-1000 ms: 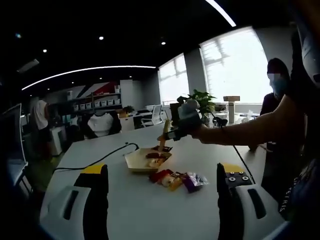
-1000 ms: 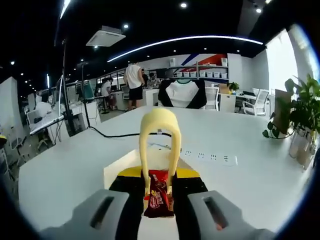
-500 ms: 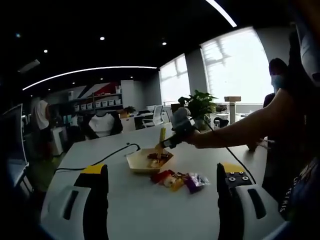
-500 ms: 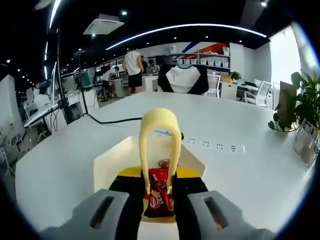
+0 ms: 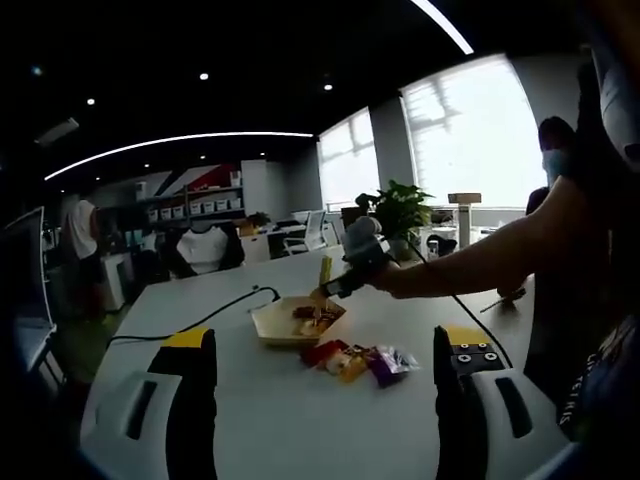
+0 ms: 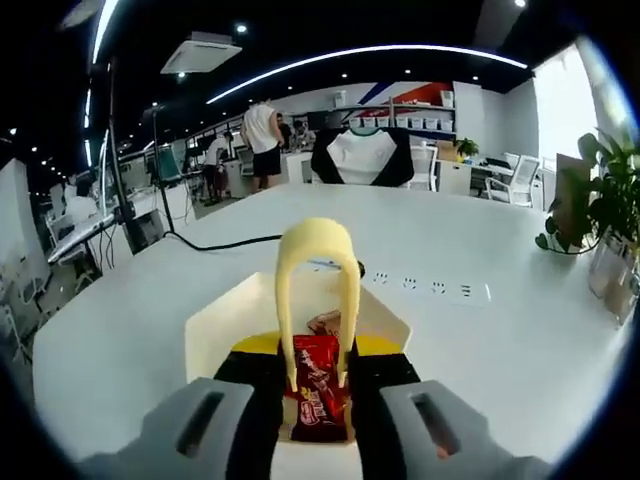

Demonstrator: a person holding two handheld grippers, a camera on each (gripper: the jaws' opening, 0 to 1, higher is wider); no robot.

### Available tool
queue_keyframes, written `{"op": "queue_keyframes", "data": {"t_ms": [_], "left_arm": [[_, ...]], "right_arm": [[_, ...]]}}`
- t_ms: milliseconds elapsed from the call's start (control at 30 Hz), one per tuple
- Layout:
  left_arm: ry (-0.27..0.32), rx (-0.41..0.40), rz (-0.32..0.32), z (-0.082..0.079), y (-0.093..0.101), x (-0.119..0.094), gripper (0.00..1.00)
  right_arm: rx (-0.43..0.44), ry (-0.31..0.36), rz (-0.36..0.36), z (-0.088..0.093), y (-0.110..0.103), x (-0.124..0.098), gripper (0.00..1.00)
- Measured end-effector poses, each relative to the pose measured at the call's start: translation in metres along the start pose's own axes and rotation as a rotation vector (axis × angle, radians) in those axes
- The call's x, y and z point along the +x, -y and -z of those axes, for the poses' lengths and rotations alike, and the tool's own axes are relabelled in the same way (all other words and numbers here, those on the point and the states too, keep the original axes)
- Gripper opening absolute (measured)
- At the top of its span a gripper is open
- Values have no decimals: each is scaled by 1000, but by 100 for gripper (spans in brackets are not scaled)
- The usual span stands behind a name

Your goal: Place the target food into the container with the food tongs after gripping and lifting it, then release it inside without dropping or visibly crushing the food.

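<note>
Yellow food tongs (image 6: 318, 265) stand upright between my right gripper's (image 6: 318, 372) jaws, which are shut on them. The tong tips pinch a red snack packet (image 6: 318, 385) just above the near rim of the beige container (image 6: 225, 325). Another wrapped snack (image 6: 325, 322) lies inside it. In the left gripper view, the right gripper (image 5: 345, 270) holds the tongs (image 5: 322, 282) tip-down over the container (image 5: 270, 322), and several loose snack packets (image 5: 358, 360) lie beside it. My left gripper (image 5: 320, 342) is open, near the table's front edge, with nothing between its fingers.
A black cable (image 5: 225, 305) runs across the white table behind the container. A power strip (image 6: 420, 287) is set into the tabletop beyond it. Potted plants (image 6: 600, 200) stand at the right edge. A person (image 5: 555, 165) is near the window.
The right gripper has carried the tongs and red packet forward and down, from short of the container to over its near rim. The left gripper has stayed put.
</note>
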State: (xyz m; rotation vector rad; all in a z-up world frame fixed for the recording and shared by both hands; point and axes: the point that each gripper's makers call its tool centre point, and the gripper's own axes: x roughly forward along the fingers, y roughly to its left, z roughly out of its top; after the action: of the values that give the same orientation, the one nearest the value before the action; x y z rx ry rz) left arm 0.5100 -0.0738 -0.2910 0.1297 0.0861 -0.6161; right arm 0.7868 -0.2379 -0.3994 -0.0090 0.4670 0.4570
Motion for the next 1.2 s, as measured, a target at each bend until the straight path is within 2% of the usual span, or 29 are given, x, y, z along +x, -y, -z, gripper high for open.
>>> {"op": "queue_keyframes", "data": {"t_ms": [300, 500, 633, 700, 867, 1100, 1200], "left_arm": [[-2, 1, -1, 1, 0, -1, 95], [-6, -1, 7, 3, 4, 1, 95], [-5, 0, 15, 2, 7, 2, 95], [-5, 4, 24, 2, 10, 3, 96], [0, 6, 39, 2, 15, 5, 96], [1, 8, 50, 2, 18, 7, 96], [1, 8, 54, 2, 20, 8, 96]], "right_arm": [[-46, 52, 8, -16, 1, -17, 21], [-51, 62, 14, -24, 2, -30, 21], [-30, 73, 29, -24, 2, -43, 21], [-25, 82, 1, -23, -4, -50, 21], [-65, 78, -2, -17, -9, -63, 22], [-35, 99, -17, -8, -15, -86, 22], [-37, 96, -27, -7, -13, -84, 22]]}}
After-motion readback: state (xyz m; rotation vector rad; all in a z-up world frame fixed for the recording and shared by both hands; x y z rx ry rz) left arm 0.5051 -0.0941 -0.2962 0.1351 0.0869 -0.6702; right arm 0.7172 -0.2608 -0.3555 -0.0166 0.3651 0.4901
